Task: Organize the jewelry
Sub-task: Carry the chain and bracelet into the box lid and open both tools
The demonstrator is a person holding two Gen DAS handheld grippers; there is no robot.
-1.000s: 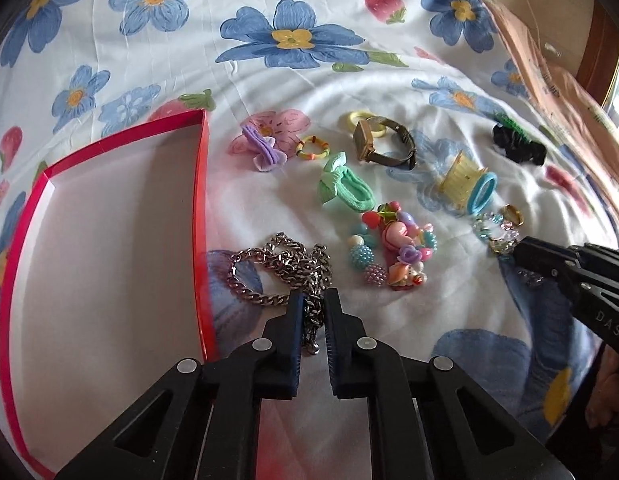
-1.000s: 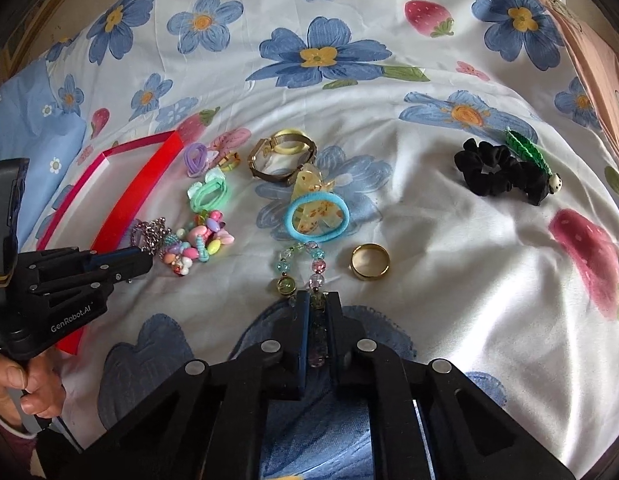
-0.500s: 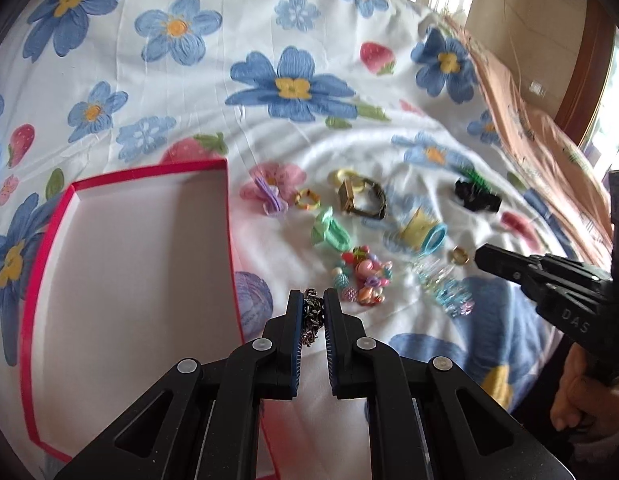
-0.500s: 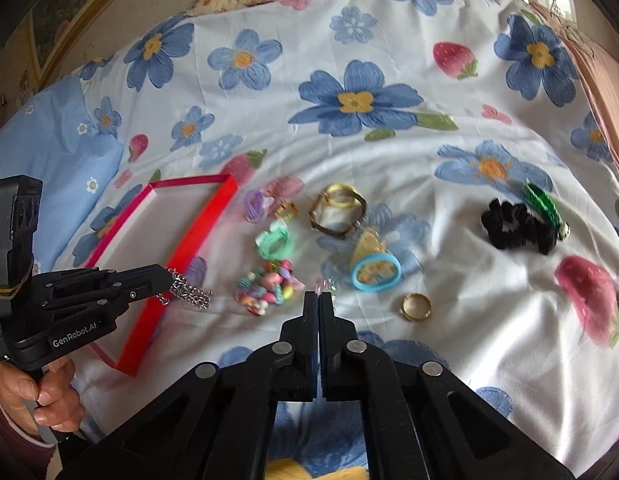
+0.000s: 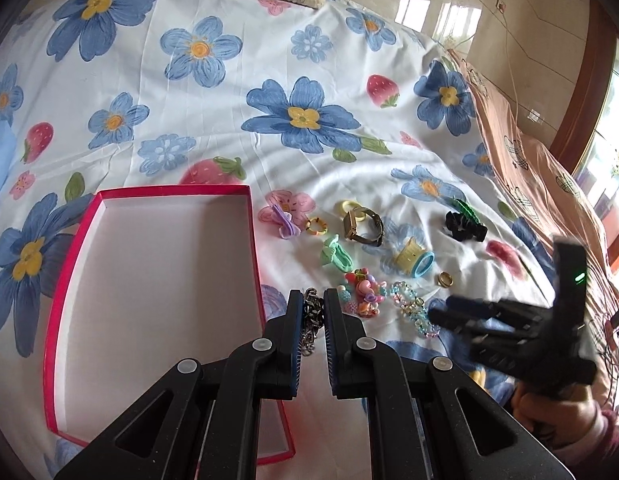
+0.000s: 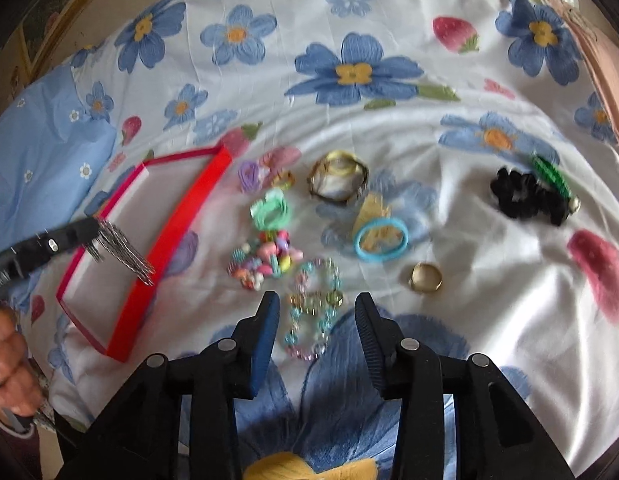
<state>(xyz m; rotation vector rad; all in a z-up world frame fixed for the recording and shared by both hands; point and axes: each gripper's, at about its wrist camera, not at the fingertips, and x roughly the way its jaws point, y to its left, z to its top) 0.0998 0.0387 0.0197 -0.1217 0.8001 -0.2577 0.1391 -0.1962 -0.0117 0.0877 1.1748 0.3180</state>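
- The left hand-held gripper (image 5: 309, 300) is clamped on a silver chain (image 5: 311, 320), which hangs from between its fingers just beside the near right edge of the red box (image 5: 53, 320).
- In the right wrist view the same chain (image 6: 121, 252) dangles, blurred, from the left hand-held gripper's tip over the box's (image 6: 177, 232) near corner, clear of the bedsheet (image 6: 489, 320).
- The right hand-held gripper (image 6: 317, 316) has just been opening; its jaws now stand moderately apart, and the pastel bead bracelet (image 6: 313, 308) lies on the sheet between and just ahead of them, with neither pad pressing on it.
- The box is open, white inside, and lies on the flower-printed sheet to the left of the jewelry.
- Spread on the sheet right of the box: a purple hair tie (image 5: 285, 224), a small yellow beaded ring (image 5: 316, 226), a watch (image 5: 363, 226) with a yellow hair tie (image 5: 347, 206) beside it, a mint-green hair tie (image 5: 335, 256), and a cluster of colourful charm beads (image 5: 361, 292).
- Further right lie a yellow clip with a blue hair band (image 5: 415, 258), a gold ring (image 5: 445, 279), and a black scrunchie (image 5: 465, 226) touching a green clip (image 5: 465, 210).
- A person's hand (image 6: 9, 372) grips the left handle at the lower left of the right wrist view.
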